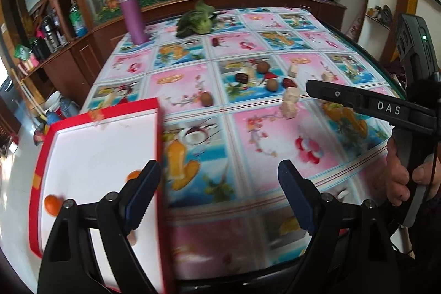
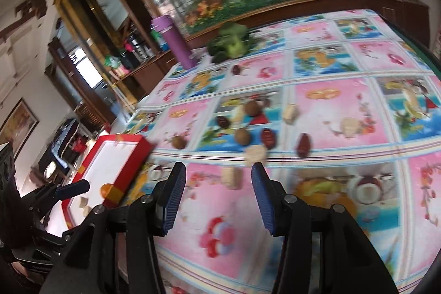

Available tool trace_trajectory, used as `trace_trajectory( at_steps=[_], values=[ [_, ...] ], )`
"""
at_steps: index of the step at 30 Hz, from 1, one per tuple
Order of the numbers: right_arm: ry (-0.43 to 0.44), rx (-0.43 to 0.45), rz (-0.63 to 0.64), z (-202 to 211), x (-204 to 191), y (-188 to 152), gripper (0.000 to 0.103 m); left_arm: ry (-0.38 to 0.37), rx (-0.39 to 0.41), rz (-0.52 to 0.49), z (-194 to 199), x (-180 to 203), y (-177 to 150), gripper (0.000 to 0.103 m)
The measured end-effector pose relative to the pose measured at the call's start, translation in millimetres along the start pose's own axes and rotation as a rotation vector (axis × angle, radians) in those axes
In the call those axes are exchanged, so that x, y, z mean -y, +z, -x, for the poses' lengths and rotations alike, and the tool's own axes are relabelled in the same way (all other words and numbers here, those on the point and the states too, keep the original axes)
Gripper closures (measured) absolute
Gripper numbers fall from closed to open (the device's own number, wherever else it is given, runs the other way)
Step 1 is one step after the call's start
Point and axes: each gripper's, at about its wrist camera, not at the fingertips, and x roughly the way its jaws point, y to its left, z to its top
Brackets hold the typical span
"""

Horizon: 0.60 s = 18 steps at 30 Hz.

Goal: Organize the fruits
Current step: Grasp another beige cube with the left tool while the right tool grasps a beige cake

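Fingers of the left gripper (image 1: 219,178) stand wide apart and hold nothing, poised over the near left of the bench (image 1: 248,139), one of them over the red-rimmed box (image 1: 102,145) at the bench's left edge. Inside the box, on its white floor, lie two small orange fruits (image 1: 52,204), near the box's near end. The right gripper (image 2: 217,183) hangs further right, its blue-padded fingers also spread wide and empty, above the patterned cloth. Just beyond them lie pale chunks (image 2: 231,178), and further in a loose scatter of round brown fruits (image 2: 242,136) and dark red dates (image 2: 268,137), all apart from the box. At the far side stand a leafy green vegetable (image 1: 197,21) and, left of it, an upright purple bottle (image 1: 131,11).
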Motion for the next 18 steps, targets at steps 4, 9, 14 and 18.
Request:
trace_trajectory(
  at_steps=[4, 9, 14, 18],
  values=[
    [-0.045, 0.026, -0.048, 13.1, 29.1, -0.9, 0.054, -0.035, -0.008, -0.04, -15.9, 20.9, 20.6, 0.016],
    [-0.077, 0.064, -0.143, 25.8, 66.2, -1.7, 0.054, -0.102, -0.053, -0.035, -44.5, 36.8, 42.2, 0.016],
    [-0.053, 0.065, -0.185, 24.9, 76.8, -0.4, 0.054, -0.146, -0.103, 0.007, -69.4, 45.7, 52.7, 0.016],
    [-0.058, 0.079, -0.167, 26.2, 73.6, 0.3, 0.054, -0.164, -0.122, 0.017, -83.8, 55.4, 59.2, 0.016]
  ],
)
